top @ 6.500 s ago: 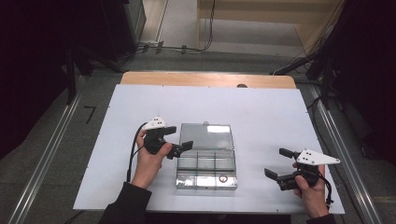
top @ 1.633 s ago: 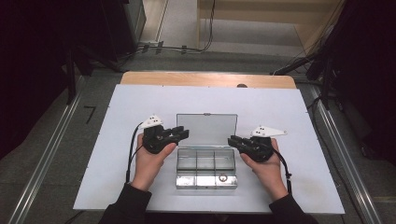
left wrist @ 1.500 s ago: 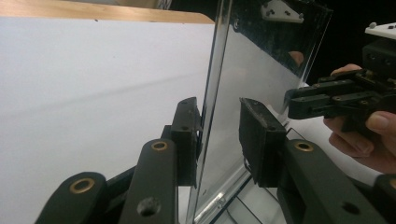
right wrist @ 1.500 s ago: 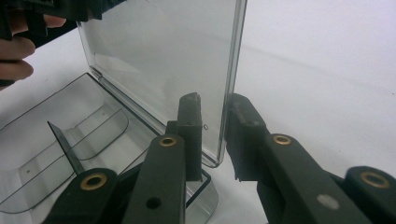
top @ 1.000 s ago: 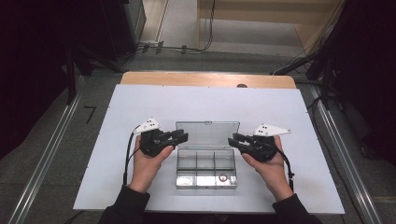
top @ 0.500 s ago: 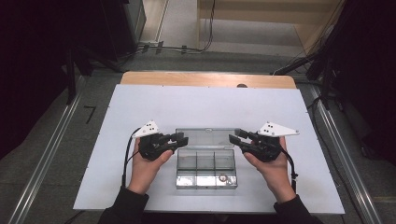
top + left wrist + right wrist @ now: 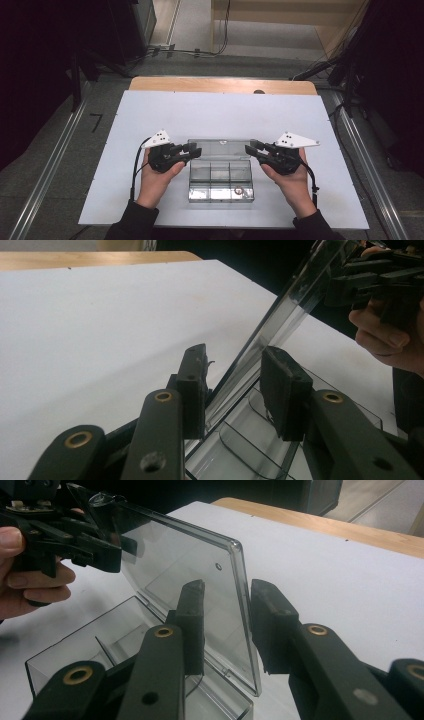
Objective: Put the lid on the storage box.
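Tongs, left (image 7: 194, 149) and right (image 7: 253, 147), level, straddle the raised lid (image 7: 219, 148) ungripped.

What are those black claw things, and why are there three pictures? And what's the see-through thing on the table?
A person sits at a white table holding a tool in each hand: the left gripper and the right gripper. Each has two black jaws. One picture comes from a camera up high. The other two come from small cameras riding on the grippers, looking along their jaws. On the table lies a clear plastic box with compartments, its lid tilted up. One side edge of the lid sits between each gripper's jaws, with a gap showing, so it isn't pinched. The right gripper's jaws have just been closing around it.
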`<state>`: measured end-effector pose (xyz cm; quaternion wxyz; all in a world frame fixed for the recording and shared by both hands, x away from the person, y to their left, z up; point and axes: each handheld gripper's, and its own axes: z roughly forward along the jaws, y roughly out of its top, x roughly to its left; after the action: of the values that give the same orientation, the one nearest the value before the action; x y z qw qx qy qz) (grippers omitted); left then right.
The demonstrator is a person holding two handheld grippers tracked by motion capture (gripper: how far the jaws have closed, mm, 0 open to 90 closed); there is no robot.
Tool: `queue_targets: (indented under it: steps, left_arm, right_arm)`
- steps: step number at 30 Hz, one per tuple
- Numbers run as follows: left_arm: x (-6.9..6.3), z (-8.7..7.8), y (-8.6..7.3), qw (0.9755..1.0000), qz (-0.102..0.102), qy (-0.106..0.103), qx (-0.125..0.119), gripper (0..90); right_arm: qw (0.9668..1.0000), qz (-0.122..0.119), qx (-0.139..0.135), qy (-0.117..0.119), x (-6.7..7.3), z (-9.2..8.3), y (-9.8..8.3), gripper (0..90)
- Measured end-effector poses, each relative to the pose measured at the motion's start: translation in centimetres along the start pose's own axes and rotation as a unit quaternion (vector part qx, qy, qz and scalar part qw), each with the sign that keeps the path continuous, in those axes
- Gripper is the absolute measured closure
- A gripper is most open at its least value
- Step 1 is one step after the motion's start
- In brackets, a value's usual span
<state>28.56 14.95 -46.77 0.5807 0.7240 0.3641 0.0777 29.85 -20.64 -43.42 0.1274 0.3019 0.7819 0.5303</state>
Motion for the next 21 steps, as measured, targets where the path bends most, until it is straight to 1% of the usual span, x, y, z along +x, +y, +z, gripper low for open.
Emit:
queue_targets:
  steps: [6,8,11,14,16,19,21]
  left_arm:
    - [-0.3,-0.1,0.1,0.9999,-0.005,0.009,0.004,61.1]
    - [-0.5,-0.3,0.1,0.9999,-0.006,0.013,0.005,58.7]
    - [-0.9,-0.7,0.1,0.9995,0.008,0.030,0.008,58.6]
    - [-1.1,-1.4,0.1,0.9992,0.009,0.038,0.006,58.9]
    - [-1.1,-1.9,0.0,0.9991,0.010,0.042,0.005,60.7]
    - [-1.2,-2.7,-0.3,0.9983,0.008,0.058,0.003,66.3]
    - [-1.0,-3.2,-0.7,0.9982,0.002,0.059,0.000,71.8]
  right_arm:
    - [1.0000,0.001,0.000,0.001,0.1,-0.1,0.0,66.1]
    - [1.0000,0.000,0.000,0.002,0.1,-0.1,-0.1,66.1]
    - [1.0000,0.000,0.002,0.001,0.2,-0.1,-0.1,66.1]
    - [1.0000,-0.001,0.002,0.001,0.3,-0.2,-0.1,66.1]
    - [1.0000,-0.002,0.001,0.002,0.3,-0.2,-0.1,66.1]
    - [1.0000,-0.004,0.002,0.002,0.3,-0.2,-0.2,66.1]
    - [1.0000,-0.003,0.003,0.001,0.4,-0.3,-0.2,66.0]
